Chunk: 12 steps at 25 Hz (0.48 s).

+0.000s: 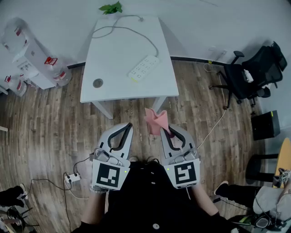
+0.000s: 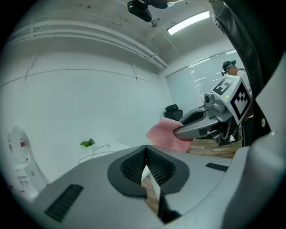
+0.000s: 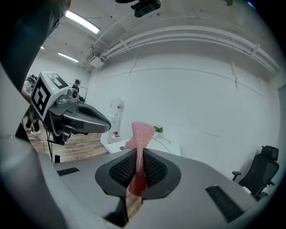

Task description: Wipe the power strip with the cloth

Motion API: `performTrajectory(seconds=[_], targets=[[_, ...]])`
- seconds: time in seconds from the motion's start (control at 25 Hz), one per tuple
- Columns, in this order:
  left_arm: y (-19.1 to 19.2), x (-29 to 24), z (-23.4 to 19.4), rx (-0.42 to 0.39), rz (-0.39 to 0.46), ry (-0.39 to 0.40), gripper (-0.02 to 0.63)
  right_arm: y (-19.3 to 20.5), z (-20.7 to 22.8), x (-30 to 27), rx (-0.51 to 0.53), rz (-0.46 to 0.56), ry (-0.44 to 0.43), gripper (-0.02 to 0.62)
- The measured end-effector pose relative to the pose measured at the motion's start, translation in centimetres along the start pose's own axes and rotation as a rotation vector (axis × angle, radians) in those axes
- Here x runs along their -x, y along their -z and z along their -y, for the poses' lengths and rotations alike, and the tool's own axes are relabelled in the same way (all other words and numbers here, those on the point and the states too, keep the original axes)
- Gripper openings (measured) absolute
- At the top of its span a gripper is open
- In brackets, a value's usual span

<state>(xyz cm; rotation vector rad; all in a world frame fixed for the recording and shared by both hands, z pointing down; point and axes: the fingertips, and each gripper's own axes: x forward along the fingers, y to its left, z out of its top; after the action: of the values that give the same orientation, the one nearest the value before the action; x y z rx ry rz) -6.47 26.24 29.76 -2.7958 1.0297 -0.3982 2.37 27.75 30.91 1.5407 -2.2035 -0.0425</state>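
A white power strip lies on the white table, its grey cable looping toward the table's far edge. My right gripper is shut on a pink cloth that sticks up past its tips; in the right gripper view the pink cloth is pinched between the dark pads. My left gripper is shut and holds nothing; its pads meet in the left gripper view. Both grippers hang over the wooden floor, short of the table's near edge. The left gripper view shows the right gripper with the cloth.
A small plant sits at the table's far edge and a round grommet at its near left. A black office chair stands to the right, a water dispenser to the left. Another power strip lies on the floor.
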Motion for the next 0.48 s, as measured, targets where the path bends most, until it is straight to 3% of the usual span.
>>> performTrajectory(seconds=[0.48], targets=[[0.00,-0.01,-0.75,-0.006,-0.001,0.001,0.014,-0.01,-0.16,-0.09,0.007,0.001,0.005,0.049]])
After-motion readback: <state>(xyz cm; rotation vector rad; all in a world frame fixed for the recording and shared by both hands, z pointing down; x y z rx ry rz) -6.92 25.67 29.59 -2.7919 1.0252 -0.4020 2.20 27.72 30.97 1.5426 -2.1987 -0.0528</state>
